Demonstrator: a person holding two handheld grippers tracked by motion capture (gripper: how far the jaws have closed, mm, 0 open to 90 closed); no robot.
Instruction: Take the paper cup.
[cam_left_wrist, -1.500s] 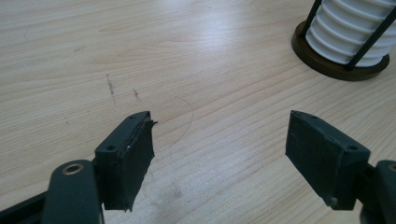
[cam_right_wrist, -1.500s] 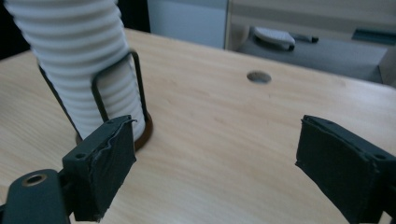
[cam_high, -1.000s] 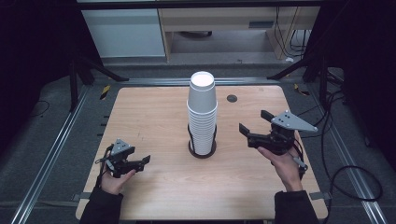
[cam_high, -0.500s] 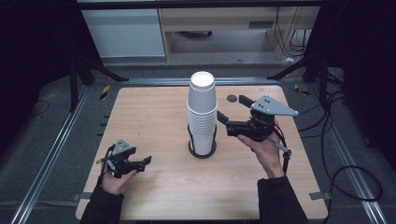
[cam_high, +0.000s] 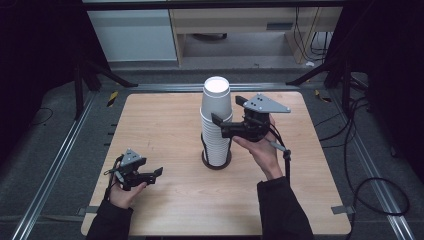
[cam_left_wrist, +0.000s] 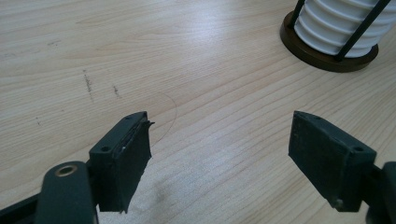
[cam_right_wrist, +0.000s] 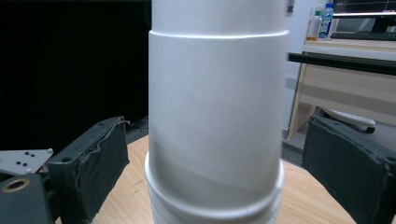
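My right gripper (cam_right_wrist: 212, 172) gapes wide around the cup stack (cam_right_wrist: 217, 112), pads clear; my left gripper (cam_left_wrist: 238, 158), just widening, holds nothing.

Light wooden table (cam_high: 165, 120) on a grey floor, metal rails (cam_high: 55, 155) along its sides, black cables (cam_high: 370, 185) at right, pale cabinet (cam_high: 135, 30) and wooden desk (cam_high: 235, 20) behind

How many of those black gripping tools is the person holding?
2. The left gripper sits low over the near left of the table, fingers apart with nothing between them. The right gripper is at the cup stack, fingers either side, not pressing.
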